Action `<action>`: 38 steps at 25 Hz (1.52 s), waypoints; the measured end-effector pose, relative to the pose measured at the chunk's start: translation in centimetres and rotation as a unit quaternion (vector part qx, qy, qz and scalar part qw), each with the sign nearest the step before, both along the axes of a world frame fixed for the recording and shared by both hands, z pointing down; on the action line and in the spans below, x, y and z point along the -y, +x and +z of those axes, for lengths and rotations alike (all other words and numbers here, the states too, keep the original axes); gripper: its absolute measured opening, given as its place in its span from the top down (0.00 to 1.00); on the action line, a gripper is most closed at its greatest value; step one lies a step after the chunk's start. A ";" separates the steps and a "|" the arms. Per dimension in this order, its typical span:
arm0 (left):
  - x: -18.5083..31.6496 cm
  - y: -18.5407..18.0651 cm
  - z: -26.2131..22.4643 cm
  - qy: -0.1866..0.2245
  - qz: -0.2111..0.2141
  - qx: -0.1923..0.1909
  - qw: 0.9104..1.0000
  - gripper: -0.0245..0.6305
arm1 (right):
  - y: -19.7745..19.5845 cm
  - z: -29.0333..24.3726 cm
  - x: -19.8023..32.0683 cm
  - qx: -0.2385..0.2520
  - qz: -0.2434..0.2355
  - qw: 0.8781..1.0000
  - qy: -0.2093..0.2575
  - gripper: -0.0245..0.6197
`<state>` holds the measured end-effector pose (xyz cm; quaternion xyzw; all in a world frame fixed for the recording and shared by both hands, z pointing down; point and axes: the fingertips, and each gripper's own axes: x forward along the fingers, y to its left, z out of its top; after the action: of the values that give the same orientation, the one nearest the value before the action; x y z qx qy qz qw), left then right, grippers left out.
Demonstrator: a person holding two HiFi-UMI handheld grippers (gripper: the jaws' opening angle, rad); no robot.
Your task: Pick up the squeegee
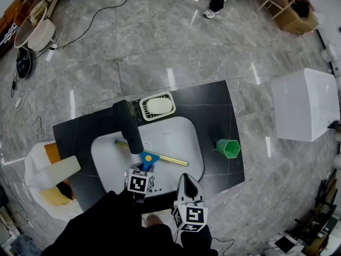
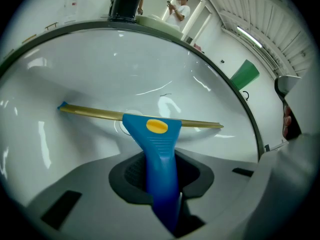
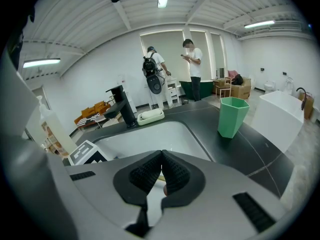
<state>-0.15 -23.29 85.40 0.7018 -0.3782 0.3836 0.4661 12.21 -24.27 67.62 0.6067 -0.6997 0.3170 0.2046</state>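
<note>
The squeegee (image 1: 147, 158) lies in the white sink basin (image 1: 193, 138): blue handle, yellow button, thin yellow blade across the bowl. In the left gripper view its handle (image 2: 159, 149) runs down between the dark pads, which hug it on both sides. My left gripper (image 1: 144, 168) reaches steeply down into the basin from the near side and is shut on that handle. My right gripper (image 1: 186, 180) hovers over the sink's near right rim; its pads meet at the tips in the right gripper view (image 3: 161, 170), with nothing between them.
A black faucet (image 1: 128, 122) rises at the basin's far left, with a soap dish (image 1: 157, 105) beside it. A green cup (image 1: 229, 149) stands on the dark counter (image 1: 213, 105) at the right. A white box (image 1: 306, 103) sits on the floor further right. People stand in the background.
</note>
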 end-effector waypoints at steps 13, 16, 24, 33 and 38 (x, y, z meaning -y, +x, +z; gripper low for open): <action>1.1 0.9 -3.4 0.048 0.000 -0.010 0.999 0.81 | 0.3 -2.6 -0.4 -0.009 -0.001 1.000 0.024 0.94; 1.5 0.9 -5.0 0.064 -0.003 -0.012 0.998 0.81 | 0.4 -4.0 -0.6 -0.011 -0.002 0.999 0.035 0.94; 1.4 0.6 -9.2 0.102 -0.016 -0.013 0.995 0.81 | 1.3 -7.2 -2.3 -0.021 -0.001 0.998 0.064 0.94; -0.4 -0.1 -14.5 0.151 -0.034 -0.014 0.988 0.81 | 2.3 -11.1 -5.1 -0.033 -0.003 0.994 0.102 0.94; -1.8 -0.6 -18.0 0.187 -0.036 -0.009 0.982 0.81 | 2.9 -13.2 -7.2 -0.040 -0.004 0.992 0.123 0.94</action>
<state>-0.74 -21.50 67.40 0.7658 -0.4645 0.2825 0.3435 15.07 -17.04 54.42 0.6369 -0.7268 0.2034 0.1572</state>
